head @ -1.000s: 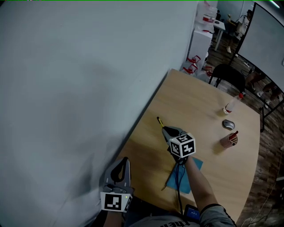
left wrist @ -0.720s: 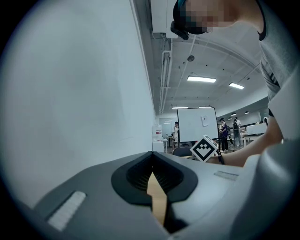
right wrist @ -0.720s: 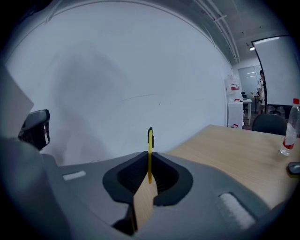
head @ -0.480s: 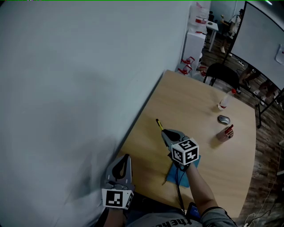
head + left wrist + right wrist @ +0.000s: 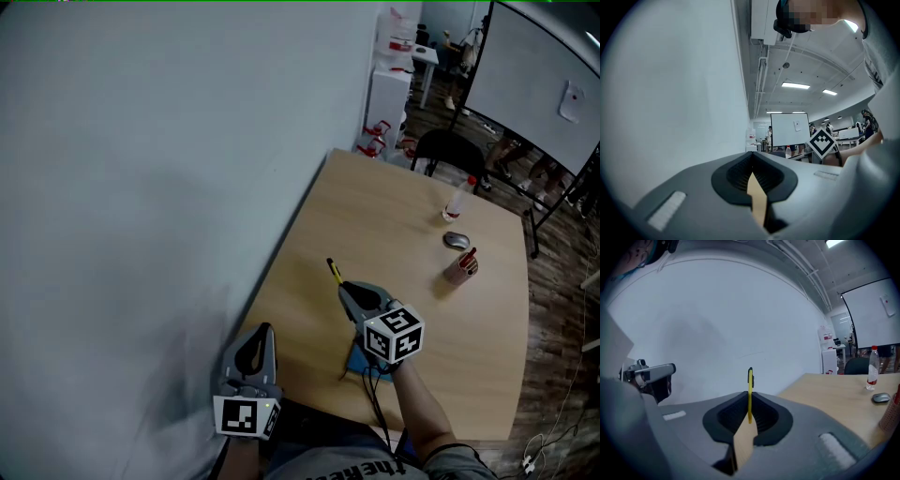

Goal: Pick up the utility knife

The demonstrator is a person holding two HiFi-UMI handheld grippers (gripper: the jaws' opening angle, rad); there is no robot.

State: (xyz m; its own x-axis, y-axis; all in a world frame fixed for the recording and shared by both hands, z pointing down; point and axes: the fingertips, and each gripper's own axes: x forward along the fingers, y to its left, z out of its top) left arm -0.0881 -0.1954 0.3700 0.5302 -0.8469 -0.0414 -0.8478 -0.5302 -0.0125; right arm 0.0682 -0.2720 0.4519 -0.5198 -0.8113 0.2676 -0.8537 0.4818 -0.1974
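Wall (image 5: 141,187) fills everything left of both tools. Counter (image 5: 422,319) stretches below and beyond the right tool (image 5: 343,287). Beside the wall, the left tool (image 5: 265,330) has its jaws together on nothing. Blue cloth (image 5: 355,359) lies under the right tool's rear. Yellow knife (image 5: 750,386) is pinched between the right tool's nearly closed jaws, jutting past their tips above the counter.
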